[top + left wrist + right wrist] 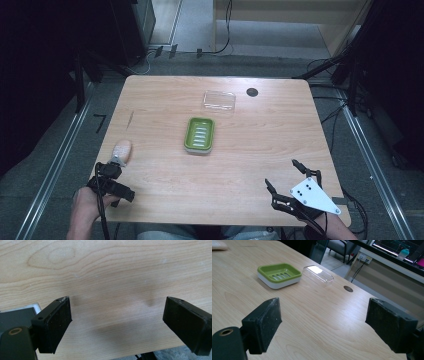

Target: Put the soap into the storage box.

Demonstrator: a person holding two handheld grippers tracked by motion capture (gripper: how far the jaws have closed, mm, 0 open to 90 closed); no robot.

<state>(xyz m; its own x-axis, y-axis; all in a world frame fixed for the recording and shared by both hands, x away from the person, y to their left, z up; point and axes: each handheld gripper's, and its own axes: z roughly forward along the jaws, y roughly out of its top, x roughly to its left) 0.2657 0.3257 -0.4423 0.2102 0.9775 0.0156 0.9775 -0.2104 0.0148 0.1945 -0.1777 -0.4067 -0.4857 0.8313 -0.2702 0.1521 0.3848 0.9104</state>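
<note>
A green soap dish (199, 135) on a white base sits in the middle of the wooden table (240, 165); it also shows at upper left in the right gripper view (279, 275). Behind it lies a clear plastic lid (218, 100) (318, 275). A pale pink soap bar (121, 150) rests near the left edge (218, 244). My left gripper (114, 182) (116, 320) hovers open just in front of the soap, over bare wood. My right gripper (282, 175) (323, 322) stands open at the front right, pointing toward the dish, nothing between its jaws.
A dark round hole (252, 92) (348, 288) marks the table's far right part. The front edge of the table runs just below the left gripper's jaws. Metal rails and cables line the floor on both sides.
</note>
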